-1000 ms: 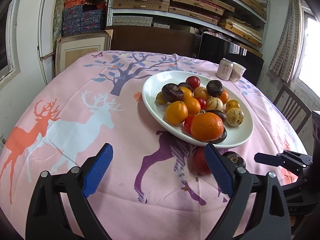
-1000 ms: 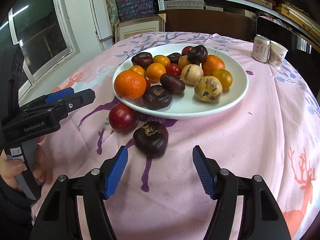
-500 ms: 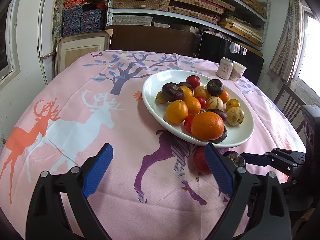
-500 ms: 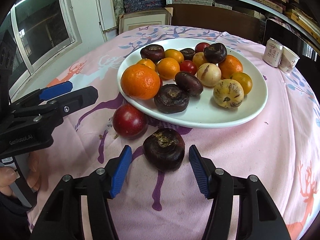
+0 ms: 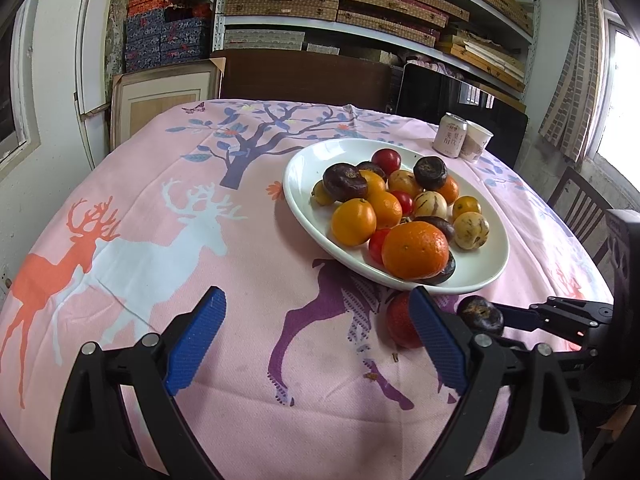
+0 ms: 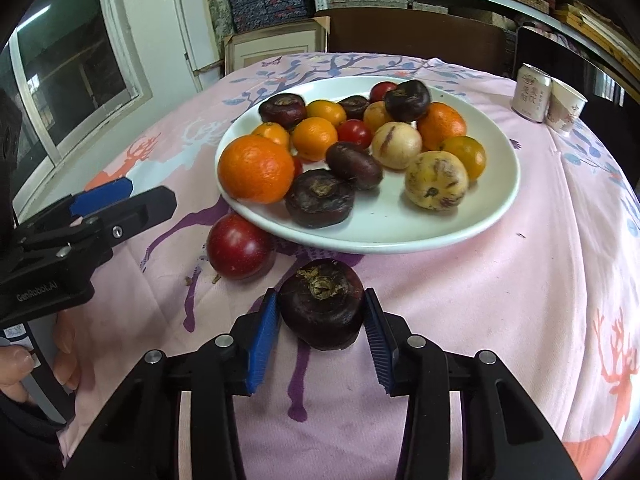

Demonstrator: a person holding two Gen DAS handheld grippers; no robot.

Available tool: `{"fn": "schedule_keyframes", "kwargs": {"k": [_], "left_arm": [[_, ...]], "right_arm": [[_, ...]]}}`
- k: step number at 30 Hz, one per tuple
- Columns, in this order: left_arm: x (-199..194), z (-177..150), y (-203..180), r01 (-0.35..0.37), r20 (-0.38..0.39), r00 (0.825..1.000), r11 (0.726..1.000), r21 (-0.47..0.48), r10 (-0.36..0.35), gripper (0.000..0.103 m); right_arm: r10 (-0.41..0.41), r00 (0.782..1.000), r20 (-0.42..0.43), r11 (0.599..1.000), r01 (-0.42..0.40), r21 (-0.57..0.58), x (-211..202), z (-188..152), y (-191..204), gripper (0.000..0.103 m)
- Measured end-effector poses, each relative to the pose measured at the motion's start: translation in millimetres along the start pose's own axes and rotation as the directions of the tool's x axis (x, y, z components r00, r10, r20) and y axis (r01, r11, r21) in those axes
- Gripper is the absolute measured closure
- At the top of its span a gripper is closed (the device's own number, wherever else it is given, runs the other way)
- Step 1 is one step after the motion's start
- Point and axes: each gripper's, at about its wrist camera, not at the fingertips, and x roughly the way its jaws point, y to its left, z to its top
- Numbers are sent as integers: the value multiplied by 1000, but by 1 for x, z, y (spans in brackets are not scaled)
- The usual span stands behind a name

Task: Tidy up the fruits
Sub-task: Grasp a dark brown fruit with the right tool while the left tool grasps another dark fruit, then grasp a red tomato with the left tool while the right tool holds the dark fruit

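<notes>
Two blue pads (image 6: 262,336) of the right tool (image 6: 320,334) flank the dark purple fruit (image 6: 321,304) on the bench (image 6: 500,300), having just been closing; both pads look to be touching its sides, so pinching, or within a hair of it. Sits just in front of the white plate (image 6: 400,232), stem scar up, close beside a loose red fruit (image 6: 239,246) to its left (touching neither that nor the plate rim, as far as can be told).

Left tool (image 5: 316,344) spread wide and empty, hovering over bare cloth near that red fruit, well clear of the work.

Step in hand, by judgement: securing the dark fruit for a lift into the plate. To do it well:
- squeeze only until firm; skin looks wrinkled and soft, likely to bruise or split.
- keep the pads across the widest part, since a round body may squirt forward out of a low grip.
- lift straight up before moving toward the plate, clearing the rim.
- aim for the bare patch at the plate's near right, away from the big orange (image 6: 256,169) and the piled fruit, to avoid knocking anything off.
- leave the red fruit undisturbed for its own turn.
</notes>
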Motion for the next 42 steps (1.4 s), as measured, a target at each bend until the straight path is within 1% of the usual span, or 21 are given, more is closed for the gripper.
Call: {"fn": "schedule_keyframes", "kwargs": {"k": [4, 7, 10, 12, 14, 16, 21, 26, 32, 34, 35, 36, 37, 39, 40, 41, 42], "left_arm": [[3, -2, -1, 1, -7, 1000, 1000, 7, -1, 13], [3, -3, -6, 15, -11, 1000, 999, 33, -14, 13], [5, -6, -21, 39, -34, 999, 994, 100, -36, 13], [7, -9, -35, 48, -49, 998, 985, 163, -40, 13], [11, -11, -48, 51, -70, 997, 974, 220, -36, 13], [17, -11, -57, 53, -97, 995, 967, 250, -29, 13], [31, -9, -63, 50, -142, 990, 964, 261, -13, 13], [37, -8, -69, 42, -151, 988, 961, 275, 0, 13], [46, -9, -76, 52, -184, 983, 954, 294, 4, 14], [52, -10, -81, 68, -212, 977, 948, 309, -1, 23], [56, -11, -83, 85, -231, 973, 944, 318, -10, 33], [55, -11, -84, 100, -231, 973, 943, 319, -26, 39], [54, -11, -86, 109, -231, 972, 939, 326, -33, 42], [53, -13, -87, 110, -229, 973, 937, 331, -33, 43], [52, -13, -86, 113, -229, 973, 937, 331, -36, 44], [51, -14, -85, 113, -228, 973, 935, 335, -36, 46], [49, -15, -85, 115, -228, 973, 933, 340, -37, 47]], "right_arm": [[7, 1000, 13, 1000, -8, 28, -10, -7, -10, 60], [-17, 999, 47, 999, 15, 44, -23, -14, -20, 60], [-26, 996, 82, 996, 19, 85, -36, -21, -34, 60], [-34, 995, 91, 995, 25, 101, -42, -25, -41, 60], [-34, 994, 102, 993, 22, 118, -45, -26, -48, 60], [-29, 994, 106, 992, 15, 128, -46, -27, -51, 60], [-17, 993, 117, 992, 2, 125, -48, -28, -51, 60], [-3, 993, 121, 992, -13, 128, -49, -29, -51, 60], [-10, 997, 80, 988, -3, 157, -42, -29, -55, 60], [-14, 998, 59, 985, 3, 174, -38, -29, -58, 60], [-16, 999, 45, 983, 7, 182, -36, -29, -59, 60], [-19, 1000, 24, 982, 14, 187, -32, -30, -61, 59], [-20, 1000, 5, 981, 19, 191, -30, -31, -62, 59], [-16, 1000, -3, 980, 16, 197, -29, -32, -63, 56], [-30, 1000, -5, 981, 30, 192, -29, -32, -62, 53], [-43, 999, -6, 981, 43, 188, -30, -33, -62, 44], [-54, 999, -7, 982, 54, 183, -31, -34, -62, 39]]}}
